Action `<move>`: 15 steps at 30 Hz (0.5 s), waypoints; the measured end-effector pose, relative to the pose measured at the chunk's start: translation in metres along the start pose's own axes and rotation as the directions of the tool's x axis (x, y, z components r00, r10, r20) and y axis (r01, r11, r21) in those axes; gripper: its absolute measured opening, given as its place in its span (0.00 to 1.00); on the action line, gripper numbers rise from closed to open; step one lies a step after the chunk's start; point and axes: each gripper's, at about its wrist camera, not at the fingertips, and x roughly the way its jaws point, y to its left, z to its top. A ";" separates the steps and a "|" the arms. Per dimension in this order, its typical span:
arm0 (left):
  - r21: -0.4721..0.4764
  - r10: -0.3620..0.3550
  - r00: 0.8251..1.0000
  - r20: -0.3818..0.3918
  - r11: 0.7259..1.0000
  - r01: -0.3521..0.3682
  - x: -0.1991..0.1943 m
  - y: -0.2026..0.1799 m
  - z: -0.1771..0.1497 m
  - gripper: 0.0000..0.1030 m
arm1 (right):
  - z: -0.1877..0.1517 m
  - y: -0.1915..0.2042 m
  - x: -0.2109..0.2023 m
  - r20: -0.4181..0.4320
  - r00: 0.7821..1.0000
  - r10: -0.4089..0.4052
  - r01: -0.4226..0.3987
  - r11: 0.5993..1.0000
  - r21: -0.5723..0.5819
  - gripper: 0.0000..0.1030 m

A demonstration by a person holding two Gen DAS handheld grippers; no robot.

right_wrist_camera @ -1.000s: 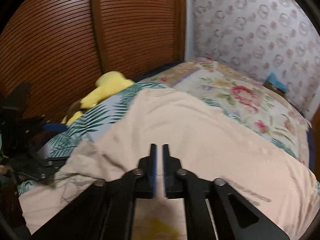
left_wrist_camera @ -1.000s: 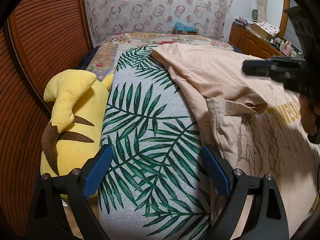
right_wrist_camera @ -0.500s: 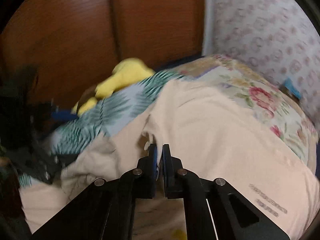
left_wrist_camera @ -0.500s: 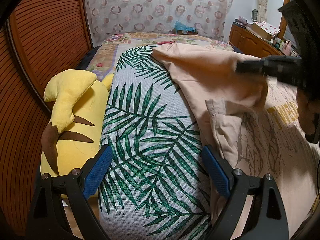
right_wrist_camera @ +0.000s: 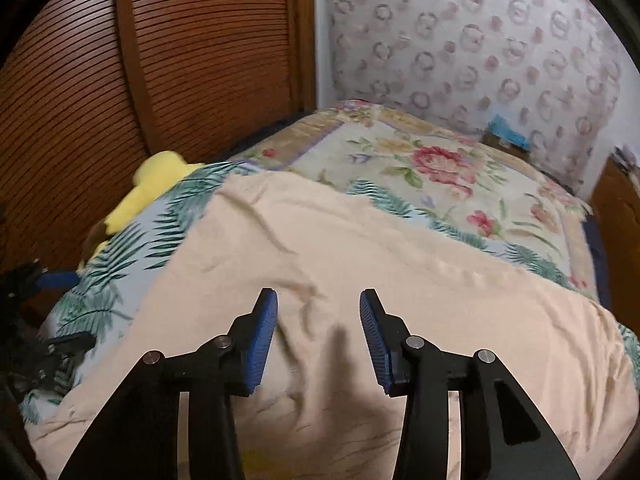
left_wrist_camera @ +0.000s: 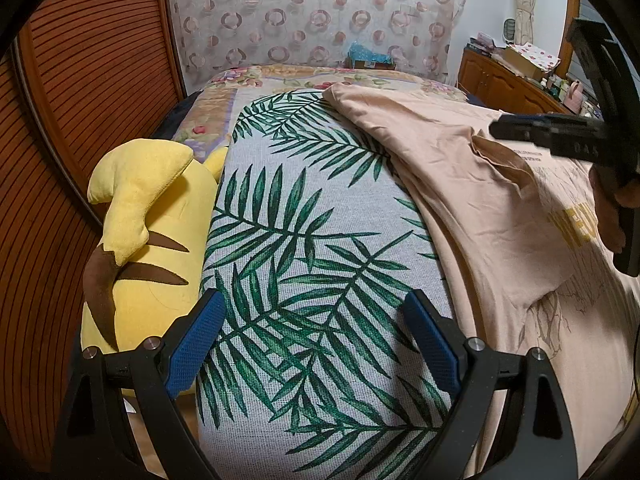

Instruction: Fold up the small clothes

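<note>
Half a second ago the right gripper [right_wrist_camera: 318, 336] was pinched shut on a fold of the peach T-shirt [right_wrist_camera: 360, 264]; its blue pads [right_wrist_camera: 262, 336] now stand parted above the cloth, holding nothing, and the sleeve [left_wrist_camera: 508, 160] lies turned over onto the shirt's front. The left gripper [left_wrist_camera: 316, 340] has stayed where it was, spread wide and empty over the palm-leaf cover [left_wrist_camera: 304, 248] near the bed's near edge. The shirt lies spread across the right part of that cover, its far end reaching toward the floral quilt [right_wrist_camera: 432, 160]. A yellow plush toy [left_wrist_camera: 152, 224] is wedged along the bed's left edge against the slatted wooden door [left_wrist_camera: 92, 80]. A patterned curtain [left_wrist_camera: 320, 12] hangs behind the bed's far end, and a wooden dresser [left_wrist_camera: 508, 84] stands beyond its far right corner. Yellow lettering [left_wrist_camera: 576, 224] on the shirt is partly hidden by the right gripper and cannot be read.
</note>
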 end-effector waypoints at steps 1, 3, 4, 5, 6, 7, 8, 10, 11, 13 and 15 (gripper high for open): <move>0.000 0.000 1.000 0.000 1.000 0.000 0.000 0.000 0.000 0.88 | -0.001 -0.003 -0.006 -0.018 1.000 0.016 -0.016 1.000 -0.015 0.43; 0.000 0.000 1.000 0.000 1.000 0.000 0.000 0.000 0.000 0.88 | -0.001 -0.010 0.006 -0.055 0.998 0.028 -0.030 0.999 -0.039 0.43; 0.000 0.000 1.000 0.000 1.000 0.000 0.000 0.001 0.000 0.88 | -0.006 -0.008 0.012 -0.079 0.997 0.019 -0.024 0.998 -0.062 0.43; 0.000 0.000 1.000 0.000 1.000 0.000 0.000 0.000 0.000 0.88 | -0.008 -0.008 0.016 -0.088 0.996 -0.003 -0.004 0.997 -0.078 0.43; 0.000 0.000 1.000 0.000 1.000 0.000 0.000 0.000 0.000 0.88 | -0.011 -0.011 0.018 -0.089 0.996 -0.026 0.019 0.996 -0.089 0.43; 0.000 0.000 1.000 0.000 1.000 0.000 0.000 0.000 0.000 0.88 | -0.007 -0.015 0.020 -0.077 0.997 -0.027 0.021 0.996 -0.081 0.43; 0.000 0.000 1.000 0.000 1.000 0.000 0.000 0.001 0.000 0.88 | -0.006 -0.023 0.020 -0.077 0.995 -0.069 0.064 0.996 -0.066 0.43; 0.000 0.000 1.000 0.000 1.000 0.000 0.000 0.000 0.000 0.88 | 0.000 -0.046 0.013 -0.053 0.988 -0.142 0.143 0.990 0.003 0.43; 0.000 0.000 1.000 0.000 1.000 0.000 0.000 0.001 0.000 0.88 | 0.001 -0.057 0.008 -0.047 0.987 -0.155 0.157 0.987 0.036 0.43; 0.000 0.000 1.000 0.000 1.000 0.000 0.000 0.000 0.000 0.88 | 0.000 -0.076 -0.002 -0.035 0.987 -0.156 0.158 0.984 0.086 0.43; 0.000 0.000 1.000 0.000 1.000 0.000 0.000 0.000 0.000 0.88 | -0.003 -0.085 -0.015 -0.014 0.987 -0.160 0.160 0.983 0.093 0.43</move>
